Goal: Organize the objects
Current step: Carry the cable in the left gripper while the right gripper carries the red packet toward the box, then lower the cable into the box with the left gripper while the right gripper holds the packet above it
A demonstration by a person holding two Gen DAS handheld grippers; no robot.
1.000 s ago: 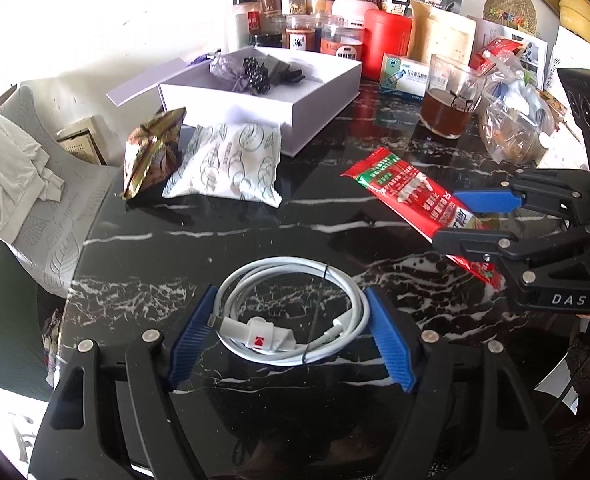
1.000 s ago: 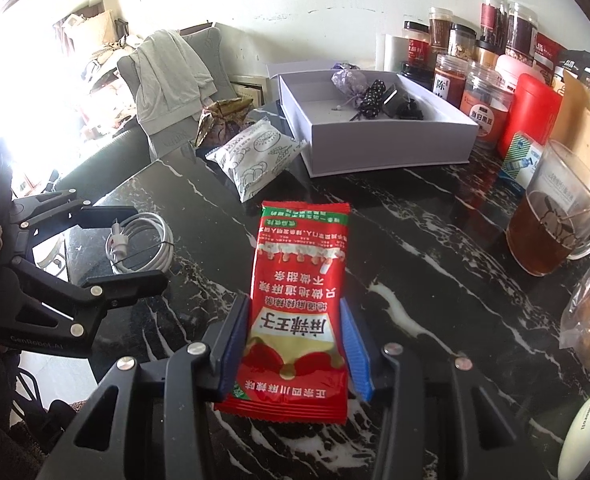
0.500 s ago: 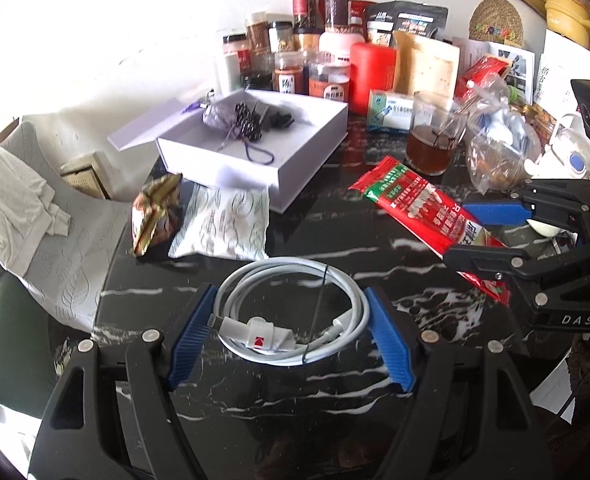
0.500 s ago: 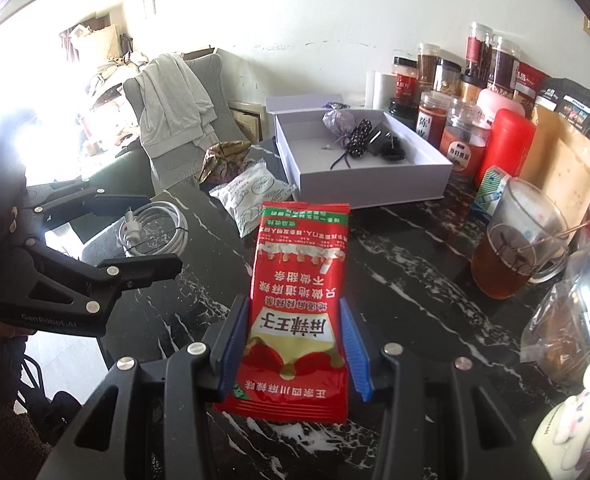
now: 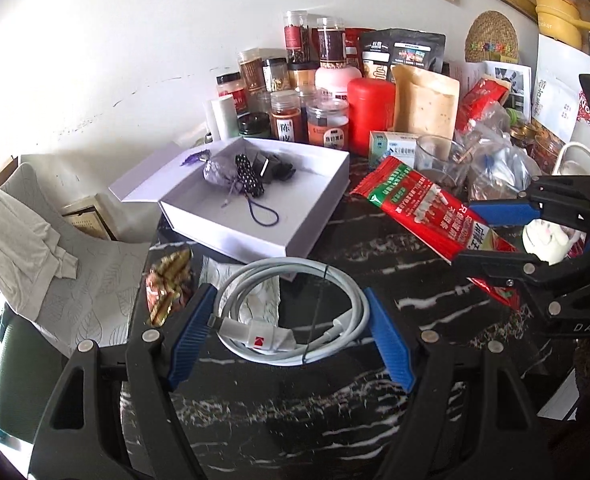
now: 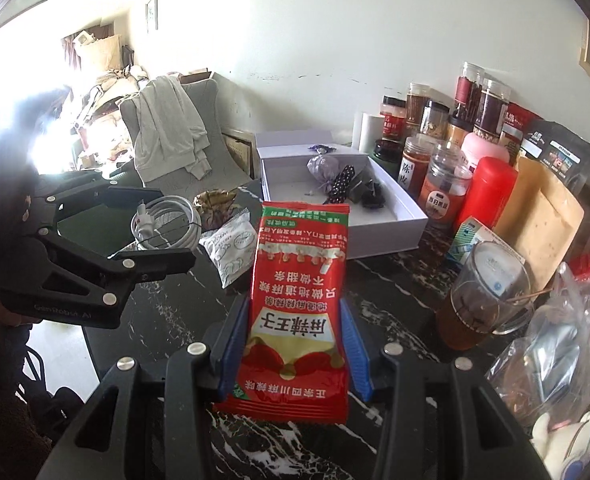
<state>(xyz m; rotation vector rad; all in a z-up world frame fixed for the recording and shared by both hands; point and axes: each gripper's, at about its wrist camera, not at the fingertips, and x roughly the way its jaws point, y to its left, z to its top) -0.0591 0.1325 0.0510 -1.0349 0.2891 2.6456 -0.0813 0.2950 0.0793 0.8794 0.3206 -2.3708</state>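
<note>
"DAS" lettering on right tool (image 5: 499, 236)

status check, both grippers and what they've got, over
Left gripper shut on coiled white charging cable. Right gripper shut on red snack packet. Open white cardboard box ahead, path unobstructed.

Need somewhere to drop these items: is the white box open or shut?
Open. The white box has no cover on top, its lid lies flat behind it, and a purple pouch shows inside.
</note>
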